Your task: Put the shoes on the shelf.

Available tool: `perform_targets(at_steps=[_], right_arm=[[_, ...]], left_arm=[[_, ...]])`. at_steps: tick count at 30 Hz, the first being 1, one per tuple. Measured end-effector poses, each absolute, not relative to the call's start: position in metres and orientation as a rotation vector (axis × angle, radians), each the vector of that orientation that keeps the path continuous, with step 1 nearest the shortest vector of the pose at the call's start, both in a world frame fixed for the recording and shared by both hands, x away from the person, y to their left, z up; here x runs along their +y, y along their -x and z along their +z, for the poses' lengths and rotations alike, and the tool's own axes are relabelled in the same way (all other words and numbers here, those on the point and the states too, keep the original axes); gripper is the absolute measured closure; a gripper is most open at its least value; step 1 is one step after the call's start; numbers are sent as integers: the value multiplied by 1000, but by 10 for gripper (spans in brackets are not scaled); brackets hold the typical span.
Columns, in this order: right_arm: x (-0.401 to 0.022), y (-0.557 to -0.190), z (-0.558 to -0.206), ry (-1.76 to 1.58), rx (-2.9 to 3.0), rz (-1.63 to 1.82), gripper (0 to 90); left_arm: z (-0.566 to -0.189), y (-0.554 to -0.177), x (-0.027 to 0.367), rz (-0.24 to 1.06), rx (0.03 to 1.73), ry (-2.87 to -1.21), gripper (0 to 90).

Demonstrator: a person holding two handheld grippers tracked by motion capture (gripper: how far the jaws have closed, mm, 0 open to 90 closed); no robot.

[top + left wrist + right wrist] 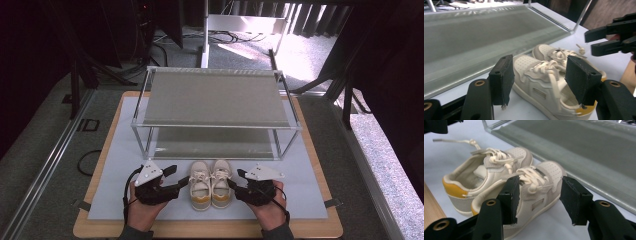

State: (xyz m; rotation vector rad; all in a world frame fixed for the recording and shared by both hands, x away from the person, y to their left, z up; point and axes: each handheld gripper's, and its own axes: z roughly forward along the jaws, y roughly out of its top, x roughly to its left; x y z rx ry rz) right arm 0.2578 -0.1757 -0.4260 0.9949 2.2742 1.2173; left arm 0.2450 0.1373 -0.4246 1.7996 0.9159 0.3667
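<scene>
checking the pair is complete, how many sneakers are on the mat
2: the left sneaker and the right sneaker stand side by side, touching, on the mat before the shelf rack, toes toward it.

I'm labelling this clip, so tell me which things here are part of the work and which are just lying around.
Part of the work:
- pair of shoes, side by side on the mat
- left gripper, jaws open beside them
- right gripper, jaws open beside them
- two-tier rack, likely where they go

Just lying about:
- cables on the floor
- stand post
</scene>
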Motion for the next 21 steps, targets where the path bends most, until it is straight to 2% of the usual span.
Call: perform_targets(at_steps=[21], right_arm=[[-169, -262, -442, -1041, 2358, 1149, 493]], left_arm=[[-451, -254, 114, 302, 1006, -1948, 380]])
